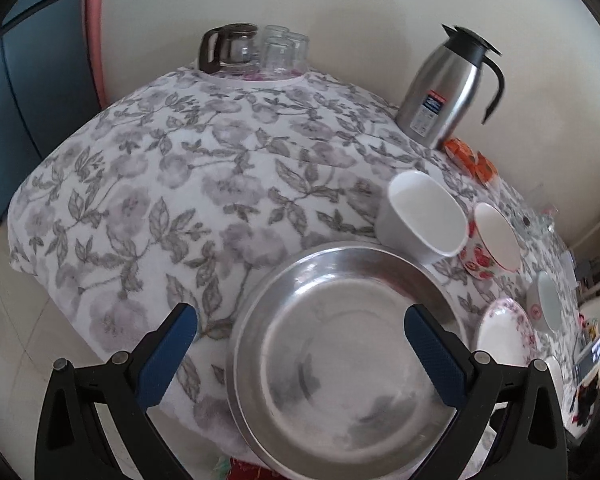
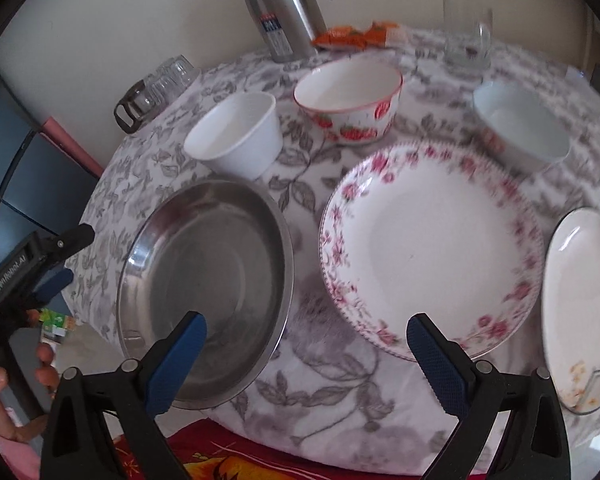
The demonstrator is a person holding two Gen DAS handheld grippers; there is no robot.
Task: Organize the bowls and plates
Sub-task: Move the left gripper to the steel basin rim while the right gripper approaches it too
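A steel plate [image 1: 340, 360] [image 2: 204, 296] lies at the table's near left edge. My left gripper [image 1: 300, 344] stands open above it, one finger off its left rim and one over its right part. Right of it lies a pink-flowered plate [image 2: 432, 248] [image 1: 504, 336], with my right gripper [image 2: 306, 354] open just before its near rim, holding nothing. Behind stand a plain white bowl [image 2: 236, 136] [image 1: 424, 216], a strawberry bowl [image 2: 348, 100] [image 1: 492, 248] and a pale bowl [image 2: 520, 124] [image 1: 548, 304]. A white oval dish [image 2: 580, 304] sits far right.
A steel thermos jug [image 1: 448, 88] [image 2: 284, 8], orange packets [image 2: 356, 34], a glass mug [image 2: 466, 36], and a glass pot with upturned glasses [image 1: 256, 50] [image 2: 156, 88] stand at the back on the flowered tablecloth [image 1: 180, 200]. A hand [image 2: 4, 396] holds the left gripper.
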